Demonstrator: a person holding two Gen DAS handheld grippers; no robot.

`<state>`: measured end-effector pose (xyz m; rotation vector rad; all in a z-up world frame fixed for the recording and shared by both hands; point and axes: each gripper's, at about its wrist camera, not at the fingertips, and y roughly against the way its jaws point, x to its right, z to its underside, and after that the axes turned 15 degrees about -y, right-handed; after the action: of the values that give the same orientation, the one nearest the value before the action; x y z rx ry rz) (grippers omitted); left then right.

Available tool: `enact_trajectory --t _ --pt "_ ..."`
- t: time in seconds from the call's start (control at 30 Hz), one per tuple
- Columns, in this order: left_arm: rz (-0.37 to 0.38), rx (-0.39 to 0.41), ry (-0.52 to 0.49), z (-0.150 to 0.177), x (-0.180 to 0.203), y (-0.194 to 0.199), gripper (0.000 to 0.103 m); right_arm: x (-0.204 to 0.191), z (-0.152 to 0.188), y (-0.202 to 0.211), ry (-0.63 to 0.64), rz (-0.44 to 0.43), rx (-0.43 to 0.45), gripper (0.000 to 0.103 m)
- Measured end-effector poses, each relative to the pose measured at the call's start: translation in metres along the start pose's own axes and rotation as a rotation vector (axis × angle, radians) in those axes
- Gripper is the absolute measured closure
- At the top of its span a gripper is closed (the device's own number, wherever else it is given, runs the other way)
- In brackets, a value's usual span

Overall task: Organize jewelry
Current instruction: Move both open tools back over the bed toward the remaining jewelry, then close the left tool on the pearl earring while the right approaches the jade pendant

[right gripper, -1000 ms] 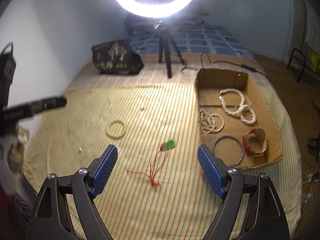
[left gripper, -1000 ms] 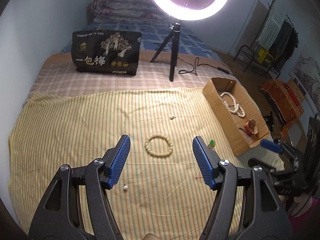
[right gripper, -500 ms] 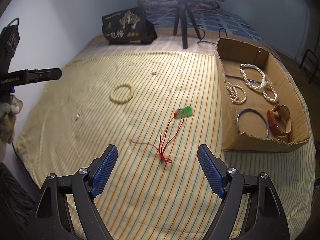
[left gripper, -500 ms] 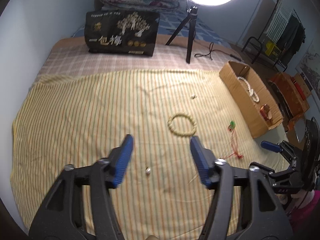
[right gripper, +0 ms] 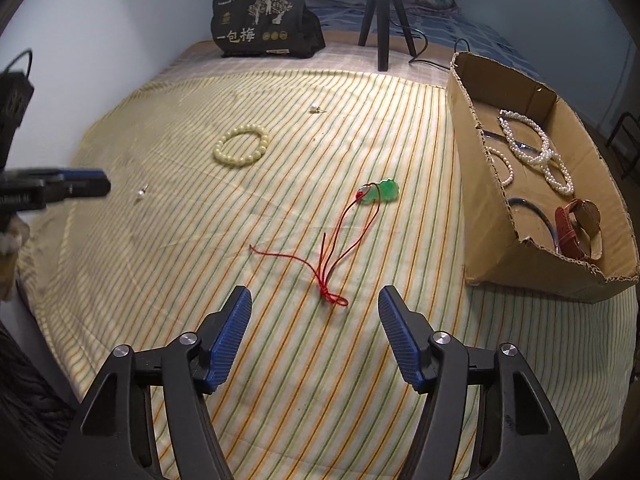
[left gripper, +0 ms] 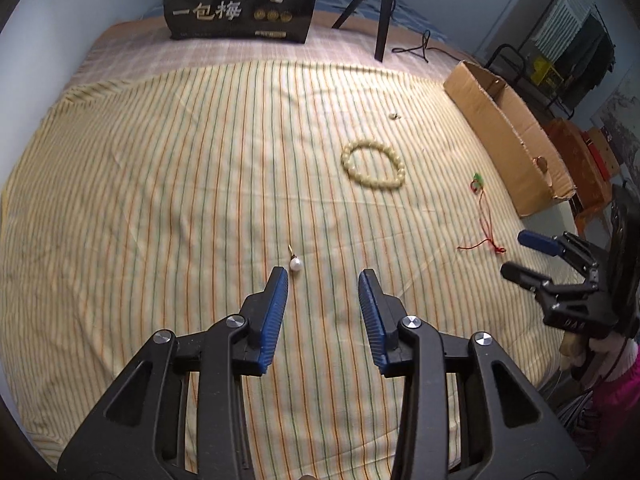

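Right wrist view: cardboard box (right gripper: 492, 248) holds pearl bracelets (right gripper: 528, 144) and watch (right gripper: 578, 228).

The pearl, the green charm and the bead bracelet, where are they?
pearl (left gripper: 296, 265), left wrist view, on its round body
green charm (right gripper: 386, 191), right wrist view, on its middle
bead bracelet (right gripper: 221, 155), right wrist view, on its left beads
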<state>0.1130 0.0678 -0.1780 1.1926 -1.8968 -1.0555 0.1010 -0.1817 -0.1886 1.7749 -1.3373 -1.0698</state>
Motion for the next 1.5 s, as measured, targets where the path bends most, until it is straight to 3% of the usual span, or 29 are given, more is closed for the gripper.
enact_trajectory --t 0.1,0.3,0.37,0.97,1.23,1.33,1.5 --pt "-0.003 -0.008 0.009 0.002 -0.002 -0.005 0.066 0.000 -0.003 -0.005 -0.012 -0.009 -0.005 0.044" --pt "-0.015 -0.017 0.008 0.004 -0.001 -0.013 0.066 -0.007 -0.003 -0.017 0.017 0.012 -0.023 0.044" --pt "-0.016 -0.023 0.004 0.004 0.000 -0.018 0.078 -0.008 -0.003 -0.020 0.024 0.020 -0.027 0.044" --pt "-0.061 -0.063 -0.021 -0.003 -0.005 -0.047 0.081 -0.009 -0.007 -0.029 0.048 0.049 -0.019 0.052" --pt "-0.096 -0.067 -0.051 -0.004 -0.002 -0.054 0.096 -0.008 -0.008 -0.033 0.061 0.044 -0.019 0.053" --pt "-0.098 -0.065 -0.050 -0.003 -0.001 -0.052 0.096 -0.007 -0.009 -0.033 0.060 0.059 -0.013 0.064" --pt "-0.098 -0.059 -0.041 -0.003 -0.002 -0.049 0.097 0.002 -0.012 -0.031 0.032 0.055 -0.011 0.095"
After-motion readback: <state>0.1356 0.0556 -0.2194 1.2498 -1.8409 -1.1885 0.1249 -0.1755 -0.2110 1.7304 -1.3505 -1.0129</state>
